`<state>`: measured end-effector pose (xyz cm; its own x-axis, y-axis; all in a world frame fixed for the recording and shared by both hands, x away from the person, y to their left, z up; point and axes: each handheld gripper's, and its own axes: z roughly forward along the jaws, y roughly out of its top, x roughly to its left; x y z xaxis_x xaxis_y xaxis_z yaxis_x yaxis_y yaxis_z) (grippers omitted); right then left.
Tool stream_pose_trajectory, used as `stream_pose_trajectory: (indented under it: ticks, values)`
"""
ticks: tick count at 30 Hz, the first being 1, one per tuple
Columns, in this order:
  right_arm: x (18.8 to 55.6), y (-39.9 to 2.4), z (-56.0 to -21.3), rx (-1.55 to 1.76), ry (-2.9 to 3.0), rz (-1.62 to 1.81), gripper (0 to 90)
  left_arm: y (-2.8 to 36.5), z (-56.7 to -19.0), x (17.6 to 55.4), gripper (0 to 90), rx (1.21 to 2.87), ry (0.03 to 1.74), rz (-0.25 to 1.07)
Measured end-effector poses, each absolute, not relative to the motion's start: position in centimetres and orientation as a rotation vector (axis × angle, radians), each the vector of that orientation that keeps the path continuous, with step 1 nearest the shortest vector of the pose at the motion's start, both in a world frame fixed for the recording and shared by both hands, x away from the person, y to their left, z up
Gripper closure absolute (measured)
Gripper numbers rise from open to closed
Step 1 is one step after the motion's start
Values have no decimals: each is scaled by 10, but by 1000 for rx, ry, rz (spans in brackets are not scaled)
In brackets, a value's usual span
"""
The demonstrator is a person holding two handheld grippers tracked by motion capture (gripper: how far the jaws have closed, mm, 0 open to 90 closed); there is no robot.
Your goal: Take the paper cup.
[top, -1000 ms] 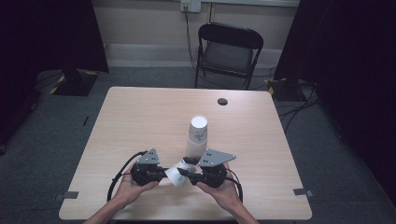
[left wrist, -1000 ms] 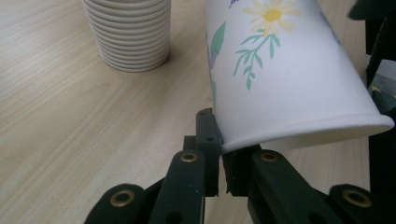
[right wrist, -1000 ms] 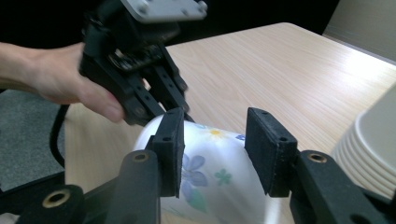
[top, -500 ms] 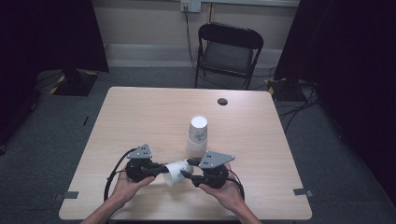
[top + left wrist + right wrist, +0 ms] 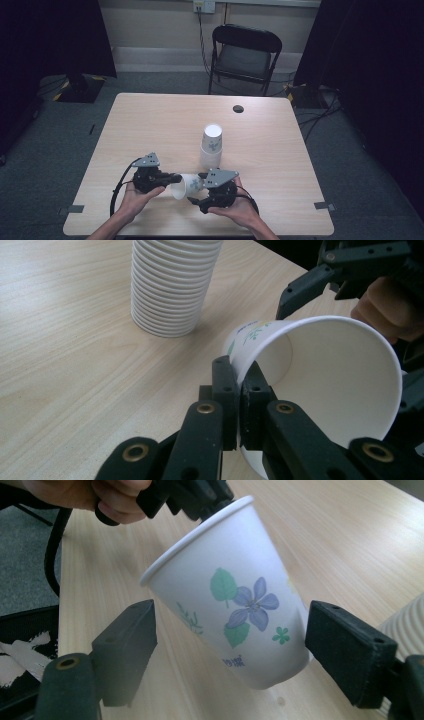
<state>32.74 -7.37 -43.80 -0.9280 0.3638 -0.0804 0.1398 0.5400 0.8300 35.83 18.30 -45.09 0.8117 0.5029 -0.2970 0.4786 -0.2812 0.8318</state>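
Observation:
A white paper cup (image 5: 186, 186) with a blue flower print (image 5: 235, 605) lies tilted on its side just above the wooden table (image 5: 150, 125). My left gripper (image 5: 176, 178) is shut on the cup's rim (image 5: 240, 405), one jaw inside and one outside. My right gripper (image 5: 196, 194) stands open around the cup's lower body (image 5: 237, 647). Its jaws have just been opening, and the pads (image 5: 130, 640) are clear of the cup on both sides. A tall stack of the same cups (image 5: 211, 145) stands upside down just behind (image 5: 170, 285).
A small dark round object (image 5: 238, 108) lies near the table's far edge. A black folding chair (image 5: 245, 55) stands beyond the table. The person's hands are close to the table's near edge. Cables trail from both grippers.
The right gripper's jaws have spread apart and let go of the cup. The left gripper still holds the rim, and both hands have barely moved.

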Motion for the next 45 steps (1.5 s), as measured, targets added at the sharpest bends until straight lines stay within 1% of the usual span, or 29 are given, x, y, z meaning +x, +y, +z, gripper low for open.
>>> stream_pose_trajectory:
  ticks: [4, 11, 14, 16, 19, 21, 25, 28, 30, 31, 32, 34, 35, 36, 37, 38, 39, 40, 43, 45]
  values:
    - [326, -71, -442, 412, 2540, 1311, 178, 183, -451, 358, 882, 1931, 735, 28]
    - [326, -64, -446, 363, 2534, 1268, 142, 177, -452, 355, 882, 1937, 715, -22]
    - [324, -60, -449, 328, 2526, 1221, 154, 175, -452, 354, 882, 1914, 694, -52]
    - [324, -59, -450, 325, 2523, 1209, 166, 174, -451, 353, 880, 1916, 699, -44]
    - [323, -58, -451, 327, 2516, 1203, 212, 175, -452, 353, 874, 1904, 710, -54]
    - [323, -59, -451, 332, 2522, 1207, 217, 175, -452, 353, 872, 1898, 713, -57]
    - [324, -60, -453, 349, 2572, 1232, 277, 174, -452, 351, 823, 1885, 719, -47]
    - [325, -60, -453, 362, 2595, 1239, 289, 174, -451, 350, 806, 1876, 706, -36]
    - [326, -60, -453, 379, 2602, 1246, 295, 175, -450, 350, 736, 1853, 720, -18]
    - [326, -61, -453, 399, 2607, 1249, 297, 176, -449, 350, 713, 1846, 718, -16]
    - [327, -61, -453, 403, 2608, 1256, 298, 178, -448, 350, 713, 1840, 721, -4]
    - [329, -63, -453, 426, 2607, 1266, 298, 181, -447, 351, 641, 1831, 739, 17]
    - [329, -64, -453, 438, 2612, 1275, 298, 182, -447, 351, 641, 1836, 733, 15]
    - [330, -65, -452, 448, 2613, 1289, 298, 183, -447, 351, 668, 1833, 735, 19]
    - [330, -65, -452, 451, 2613, 1290, 298, 184, -447, 351, 726, 1836, 725, 19]
    - [330, -65, -452, 451, 2613, 1290, 298, 184, -447, 351, 726, 1837, 712, 12]
    - [330, -65, -452, 449, 2616, 1293, 297, 183, -447, 350, 772, 1835, 704, 10]
    - [329, -65, -452, 451, 2615, 1294, 296, 183, -446, 350, 837, 1846, 694, 10]
    - [328, -65, -453, 430, 2600, 1292, 280, 182, -446, 351, 874, 1844, 696, -7]
    - [328, -65, -452, 422, 2592, 1290, 277, 183, -445, 351, 877, 1846, 704, -17]
